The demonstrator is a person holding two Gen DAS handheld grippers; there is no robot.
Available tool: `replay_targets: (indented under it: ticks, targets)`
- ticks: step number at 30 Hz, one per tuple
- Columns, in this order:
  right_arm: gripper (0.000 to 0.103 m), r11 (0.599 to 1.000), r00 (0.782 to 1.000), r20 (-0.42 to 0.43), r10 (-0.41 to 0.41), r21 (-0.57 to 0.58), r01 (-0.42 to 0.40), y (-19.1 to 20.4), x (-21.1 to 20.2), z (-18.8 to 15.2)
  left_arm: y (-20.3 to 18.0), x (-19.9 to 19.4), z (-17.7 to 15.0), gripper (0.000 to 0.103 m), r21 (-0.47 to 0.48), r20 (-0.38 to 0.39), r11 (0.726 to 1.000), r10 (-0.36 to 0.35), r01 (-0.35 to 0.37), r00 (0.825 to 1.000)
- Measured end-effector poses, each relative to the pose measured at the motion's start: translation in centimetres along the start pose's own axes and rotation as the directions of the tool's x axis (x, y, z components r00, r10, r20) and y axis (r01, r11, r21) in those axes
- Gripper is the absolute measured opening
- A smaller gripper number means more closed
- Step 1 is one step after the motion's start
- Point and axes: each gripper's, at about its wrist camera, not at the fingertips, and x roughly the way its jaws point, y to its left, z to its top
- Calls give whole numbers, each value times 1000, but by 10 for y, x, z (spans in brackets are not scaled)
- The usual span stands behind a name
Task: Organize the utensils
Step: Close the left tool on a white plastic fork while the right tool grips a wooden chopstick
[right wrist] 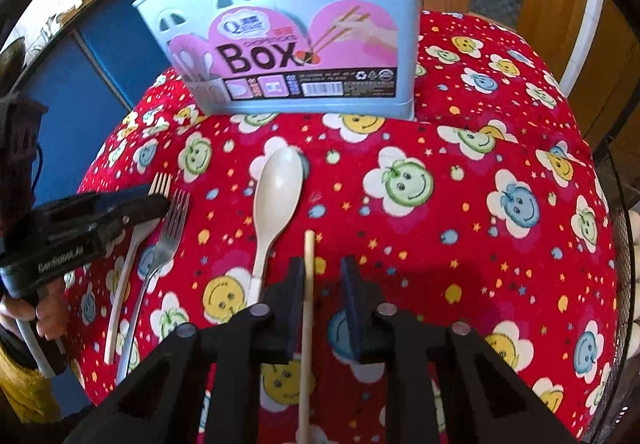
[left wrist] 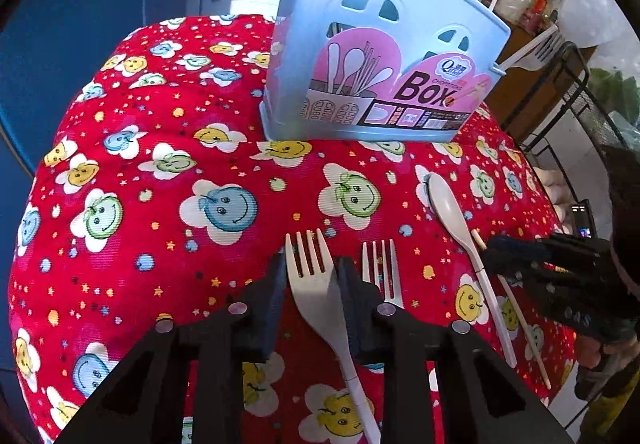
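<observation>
A light-blue utensil box (left wrist: 372,55) stands at the far side of a red patterned cloth (left wrist: 160,179); it also shows in the right wrist view (right wrist: 280,43), holding a few utensils at its right end. My left gripper (left wrist: 310,284) is open, its fingers either side of a white plastic fork (left wrist: 316,292) lying on the cloth. A metal fork (left wrist: 380,268) lies just right of it, then a white spoon (left wrist: 452,211) and a wooden chopstick (left wrist: 516,312). My right gripper (right wrist: 320,284) is open around the chopstick (right wrist: 307,304), with the spoon (right wrist: 276,195) to its left.
The cloth covers a rounded cushion-like surface that drops off at every side. A blue cabinet (left wrist: 80,23) stands to the left. A black wire rack (left wrist: 568,115) and shelves stand to the right. A fork (left wrist: 536,51) sticks out of the box's right end.
</observation>
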Motion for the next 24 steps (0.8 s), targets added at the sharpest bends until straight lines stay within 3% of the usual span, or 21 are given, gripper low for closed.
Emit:
replay_targets:
  ticks: [1, 5, 10, 19, 24]
  targets:
    - [12, 1000, 1000, 3, -1, 7, 1, -1, 1, 1, 0, 0, 0, 15, 1, 3, 1000, 0, 0, 1000]
    - [6, 999, 1000, 20, 12, 32, -13, -7, -1, 1, 4, -5, -1, 6, -41, 20, 998, -40, 41, 999]
    - [6, 996, 997, 52, 51, 75, -55, -15, -7, -3, 0, -10, -5, 2, -43, 39, 997, -66, 67, 997]
    - [6, 989, 990, 111, 87, 111, -99, -20, -23, -5, -7, -5, -6, 3, -3, 12, 1000, -29, 29, 999]
    - [6, 988, 974, 202, 98, 95, -119, -17, -46, -6, -7, -20, -8, 2, -9, 69, 999, -43, 43, 997]
